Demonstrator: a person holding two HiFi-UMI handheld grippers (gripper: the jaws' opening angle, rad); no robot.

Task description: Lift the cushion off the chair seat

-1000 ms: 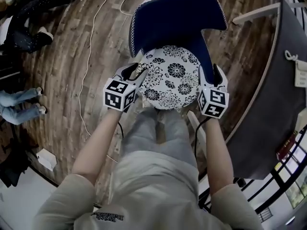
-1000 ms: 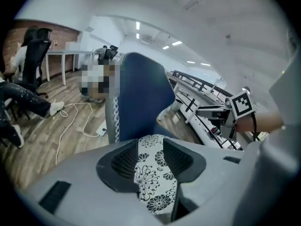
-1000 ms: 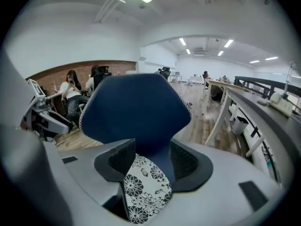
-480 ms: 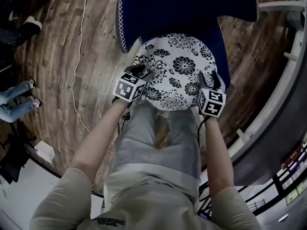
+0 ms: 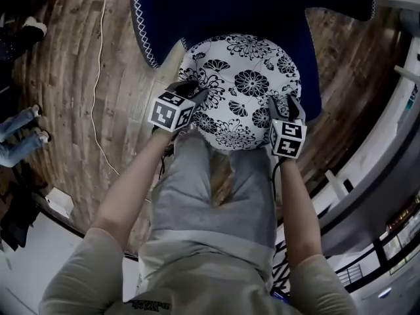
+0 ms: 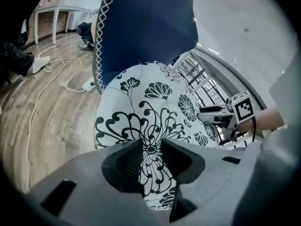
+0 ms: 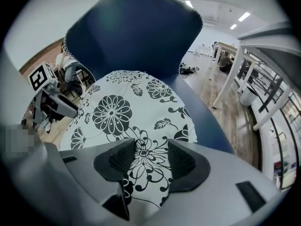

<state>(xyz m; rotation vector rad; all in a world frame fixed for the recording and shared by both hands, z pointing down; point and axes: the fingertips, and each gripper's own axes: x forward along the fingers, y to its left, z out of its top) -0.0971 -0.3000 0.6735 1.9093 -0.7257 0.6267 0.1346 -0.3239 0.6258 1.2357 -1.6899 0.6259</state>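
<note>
Brown wood floor [image 5: 72, 77] is all around the dark blue chair [image 5: 249, 5], and a thin white cable [image 5: 98, 77] runs across the floor on my left. On the seat, right in front of me, lies the cushion [image 5: 243, 90], white with black flowers. It is round, so it has no long side to line up with. It sits ahead of both my hands, between them, and its near rim pokes out over the front of the seat toward my legs. My left gripper [image 5: 189, 92] is on the near left rim and my right gripper [image 5: 283, 105] is on the near right rim. Both hands look about as close to it. Each gripper's jaws are closing, with the cushion's edge between them, and the pads press on the cloth. Both my arms reach forward and down, and both grippers tip down toward the seat. The tall chair back stands just behind the cushion, so I think the lift has to go up and back toward me.
</note>
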